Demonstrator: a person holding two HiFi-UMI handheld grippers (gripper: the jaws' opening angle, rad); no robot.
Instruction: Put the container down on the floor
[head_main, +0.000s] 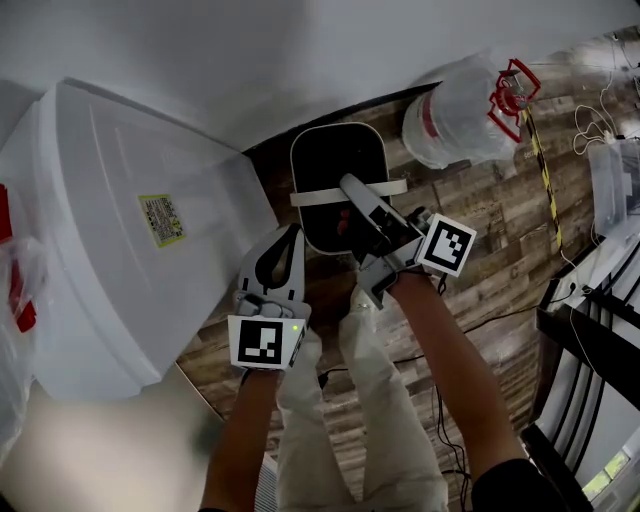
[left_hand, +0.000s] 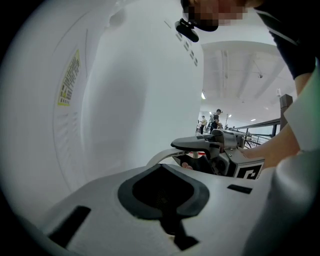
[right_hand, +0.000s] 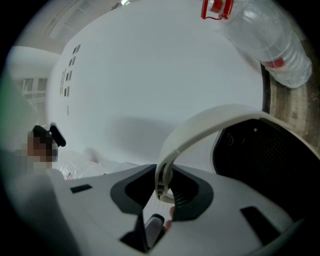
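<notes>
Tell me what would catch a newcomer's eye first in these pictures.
First, the black container at the centre of the head view, its white handle clamped in the right gripper. Next, the big white bin with a yellow label, filling the left side. Then the clear jug with red fittings, on the wood floor at upper right.

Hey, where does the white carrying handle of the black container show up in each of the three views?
Head view: upper centre, the white plastic handle crosses the black container.
Left gripper view: centre, only a short pale arc shows.
Right gripper view: centre, arching up from the right hand-held gripper clamping it.
Shared landmark: the large white plastic box.
</notes>
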